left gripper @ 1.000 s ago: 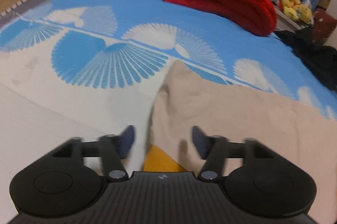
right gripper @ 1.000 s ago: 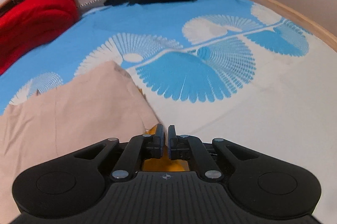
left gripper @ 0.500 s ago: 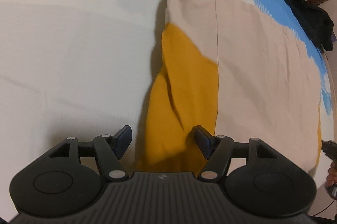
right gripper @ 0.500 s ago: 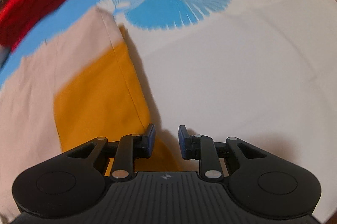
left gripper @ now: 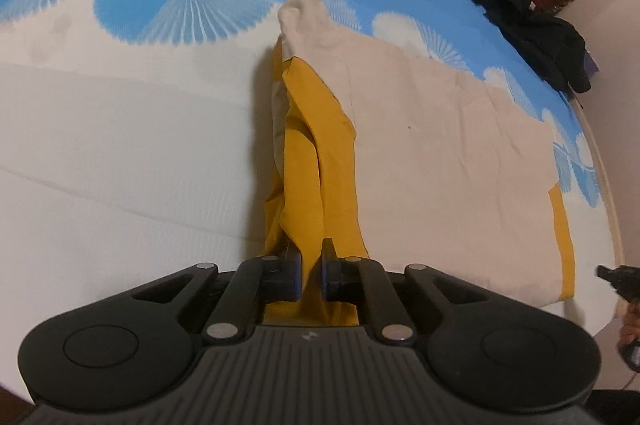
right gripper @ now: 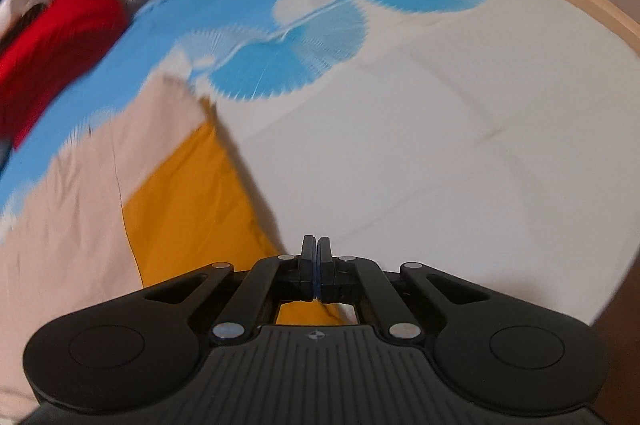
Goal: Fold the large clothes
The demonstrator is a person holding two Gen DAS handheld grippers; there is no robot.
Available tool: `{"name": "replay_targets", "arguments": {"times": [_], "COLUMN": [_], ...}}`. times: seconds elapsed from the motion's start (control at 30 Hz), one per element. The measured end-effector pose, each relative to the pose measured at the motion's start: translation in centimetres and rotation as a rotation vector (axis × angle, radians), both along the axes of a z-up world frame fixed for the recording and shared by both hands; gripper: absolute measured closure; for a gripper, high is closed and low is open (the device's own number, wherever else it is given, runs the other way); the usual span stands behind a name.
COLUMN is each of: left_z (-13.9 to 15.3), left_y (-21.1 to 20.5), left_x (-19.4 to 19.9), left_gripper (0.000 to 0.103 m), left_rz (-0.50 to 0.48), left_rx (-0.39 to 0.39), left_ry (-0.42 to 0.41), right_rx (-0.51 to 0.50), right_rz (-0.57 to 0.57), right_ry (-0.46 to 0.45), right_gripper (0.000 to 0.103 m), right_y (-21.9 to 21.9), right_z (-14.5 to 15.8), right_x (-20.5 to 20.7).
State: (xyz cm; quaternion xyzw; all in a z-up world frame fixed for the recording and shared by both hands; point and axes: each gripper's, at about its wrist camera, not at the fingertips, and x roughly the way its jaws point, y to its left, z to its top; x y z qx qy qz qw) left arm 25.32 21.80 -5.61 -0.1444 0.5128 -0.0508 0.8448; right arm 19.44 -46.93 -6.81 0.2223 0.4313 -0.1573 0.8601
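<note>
Garment (left gripper: 440, 153), beige with a mustard-yellow panel, lies spread on the bed sheet (left gripper: 120, 153) ahead of both sets of jaws. Left gripper (left gripper: 311, 265) has just been closing and is clamped on a bunched yellow edge that rises from the sheet straight into its jaws. Right gripper (right gripper: 316, 261) has also just closed, pads together; yellow cloth (right gripper: 192, 201) sits just left of and under the jaws, but I can't tell whether any fabric is pinched. Step looks like the corner pickup before a fold. Next: confirm the right-side pinch, then lift both corners together and carry them across the beige body, keeping the edge taut.
</note>
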Motion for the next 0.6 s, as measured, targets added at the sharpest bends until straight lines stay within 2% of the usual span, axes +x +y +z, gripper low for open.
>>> {"name": "replay_targets", "arguments": {"times": [0.03, 0.07, 0.1, 0.13, 0.17, 0.23, 0.33, 0.4, 0.47, 0.6], "left_z": [0.0, -0.2, -0.8, -1.6, -2.3, -3.1, -3.6, -5.2, -6.5, -7.8], "left_y": [-0.1, -0.1, 0.0, 0.2, 0.6, 1.6, 2.4, 2.9, 3.3, 3.6], "left_x": [-0.3, -0.5, -0.7, -1.1, -1.3, -1.5, -1.6, -1.3, -1.3, -0.9], "left_gripper": [0.087, 0.074, 0.064, 0.051, 0.050, 0.045, 0.025, 0.024, 0.024, 0.024], "left_rz": [0.019, 0.052, 0.098, 0.129, 0.143, 0.173, 0.211, 0.211, 0.226, 0.257], "left_rx": [0.017, 0.037, 0.065, 0.088, 0.084, -0.003, -0.054, -0.070, -0.086, -0.138], "left_ry": [-0.020, -0.047, -0.064, -0.044, 0.000, 0.051, 0.075, 0.151, 0.207, 0.222], "right_rx": [0.001, 0.011, 0.037, 0.080, 0.121, 0.170, 0.117, 0.126, 0.129, 0.114], "right_rz": [-0.017, -0.032, -0.038, -0.030, -0.012, 0.049, 0.100, 0.127, 0.138, 0.171], "right_ry": [-0.011, -0.023, -0.030, -0.029, -0.018, 0.028, 0.059, 0.099, 0.143, 0.171], "right_gripper": [0.103, 0.103, 0.100, 0.100, 0.100, 0.082, 0.068, 0.061, 0.060, 0.059], "right_y": [-0.4, -0.6, -0.8, -0.9, -1.0, -0.5, 0.5, 0.9, 1.2, 1.7], "right_z": [0.0, -0.1, -0.6, -1.3, -2.0, -3.3, -4.1, -4.9, -5.9, -6.7], "right_x": [-0.5, -0.9, -1.0, -1.0, -0.9, -0.1, 1.1, 1.6, 2.2, 2.8]}}
